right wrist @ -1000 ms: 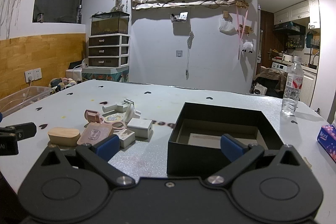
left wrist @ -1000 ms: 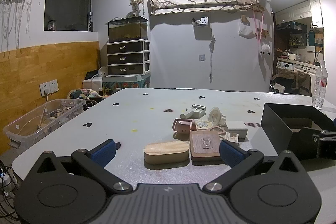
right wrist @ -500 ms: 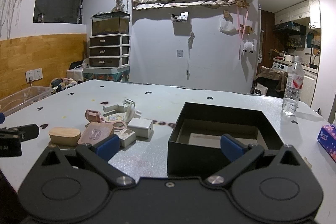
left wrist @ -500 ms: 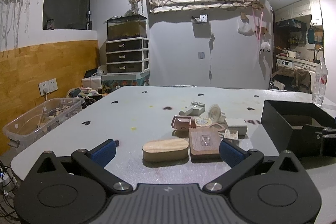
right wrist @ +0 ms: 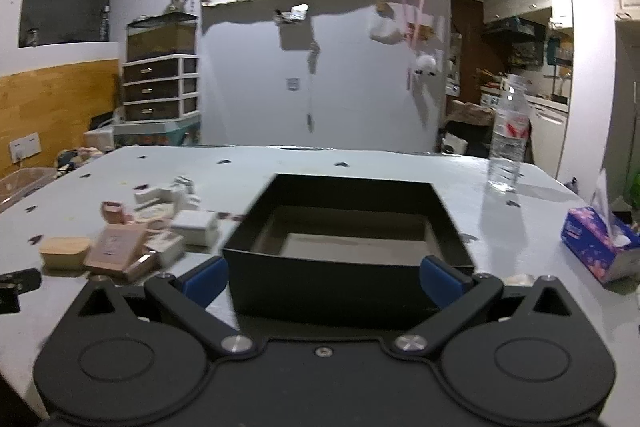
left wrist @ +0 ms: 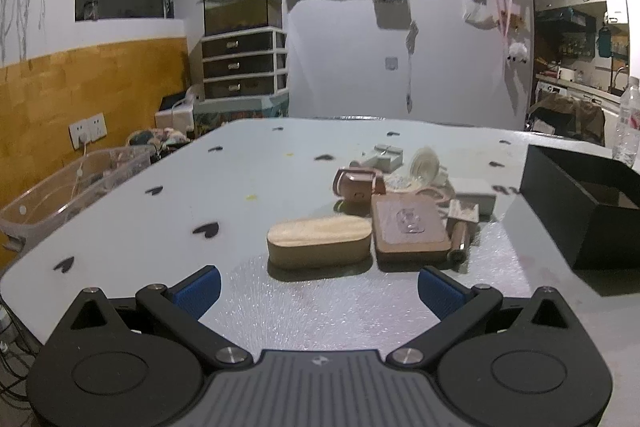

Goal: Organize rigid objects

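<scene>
Your left tongs [left wrist: 319, 290] and right tongs [right wrist: 323, 281] are matte black, with blue fingertip pads [left wrist: 199, 289], silver screws and round discs behind.

— What carries everything?

— A pale grey worktop [left wrist: 256, 183] dotted with small black hearts.

— And on it?

— An oval wooden case [left wrist: 319, 241] touching a square wooden block [left wrist: 410, 229], a pink rounded case [left wrist: 359, 184] behind them, white plastic pieces [right wrist: 195, 225], an open black cardboard box [right wrist: 348, 275], a clear plastic water bottle [right wrist: 508, 139] and a purple floral tissue box [right wrist: 596, 247] – the last two well apart from the clutter.
</scene>
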The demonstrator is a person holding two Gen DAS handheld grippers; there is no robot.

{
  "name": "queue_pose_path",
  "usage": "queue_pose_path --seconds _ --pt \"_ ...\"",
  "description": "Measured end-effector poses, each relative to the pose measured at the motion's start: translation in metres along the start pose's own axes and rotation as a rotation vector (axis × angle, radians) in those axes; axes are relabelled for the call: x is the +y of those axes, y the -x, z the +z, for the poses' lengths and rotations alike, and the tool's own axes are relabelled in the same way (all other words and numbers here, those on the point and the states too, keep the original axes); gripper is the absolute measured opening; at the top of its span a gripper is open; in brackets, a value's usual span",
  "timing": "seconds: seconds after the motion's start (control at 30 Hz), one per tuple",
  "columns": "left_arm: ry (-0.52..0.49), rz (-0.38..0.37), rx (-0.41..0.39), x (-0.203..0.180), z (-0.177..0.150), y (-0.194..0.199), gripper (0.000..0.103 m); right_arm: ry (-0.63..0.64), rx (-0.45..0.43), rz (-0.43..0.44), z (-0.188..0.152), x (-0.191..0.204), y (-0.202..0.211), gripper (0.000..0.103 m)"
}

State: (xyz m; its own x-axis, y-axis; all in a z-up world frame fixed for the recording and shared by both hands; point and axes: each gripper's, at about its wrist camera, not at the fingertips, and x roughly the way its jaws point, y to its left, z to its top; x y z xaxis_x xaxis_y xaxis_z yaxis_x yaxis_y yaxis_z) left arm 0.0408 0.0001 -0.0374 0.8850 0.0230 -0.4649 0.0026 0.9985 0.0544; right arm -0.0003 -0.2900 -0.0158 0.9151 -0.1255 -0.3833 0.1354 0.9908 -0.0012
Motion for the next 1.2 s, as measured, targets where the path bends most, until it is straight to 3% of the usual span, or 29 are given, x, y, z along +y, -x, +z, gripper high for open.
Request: queue_pose_path --seconds 0.17,0.47,0.57,0.83,0.9,0.97,1.1,1.17,1.2 --pt "0.007 0.02 0.034 0.003 0.0 -0.024 0.103 0.004 0.01 -0.057 0.006 -0.028 -0.006 0.103" --pt "0.0 0.049 0.087 0.004 0.002 -0.059 0.103 -0.106 0.081 -0.135 0.032 -0.086 -0.032 0.103" --pt "-0.01 0.056 0.1 0.004 0.002 -0.067 0.103 -0.111 0.117 -0.115 0.041 -0.099 -0.046 0.103" --pt "0.046 0.029 0.151 0.012 0.0 -0.072 0.103 -0.183 0.31 -0.046 0.054 -0.118 -0.099 0.101" --pt "0.045 0.033 0.15 0.011 0.0 -0.071 0.103 -0.185 0.35 -0.034 0.054 -0.12 -0.11 0.088" --pt "0.047 0.038 0.15 0.01 -0.001 -0.07 0.103 -0.199 0.407 0.0 0.053 -0.123 -0.123 0.067" --pt "0.049 0.04 0.145 0.009 -0.002 -0.068 0.103 -0.224 0.511 0.021 0.045 -0.127 -0.144 0.042" --pt "0.042 0.034 0.143 0.009 -0.002 -0.068 0.103 -0.217 0.536 0.016 0.043 -0.128 -0.15 0.022" --pt "0.041 0.03 0.146 0.01 -0.001 -0.069 0.103 -0.213 0.546 0.008 0.042 -0.128 -0.152 0.019"
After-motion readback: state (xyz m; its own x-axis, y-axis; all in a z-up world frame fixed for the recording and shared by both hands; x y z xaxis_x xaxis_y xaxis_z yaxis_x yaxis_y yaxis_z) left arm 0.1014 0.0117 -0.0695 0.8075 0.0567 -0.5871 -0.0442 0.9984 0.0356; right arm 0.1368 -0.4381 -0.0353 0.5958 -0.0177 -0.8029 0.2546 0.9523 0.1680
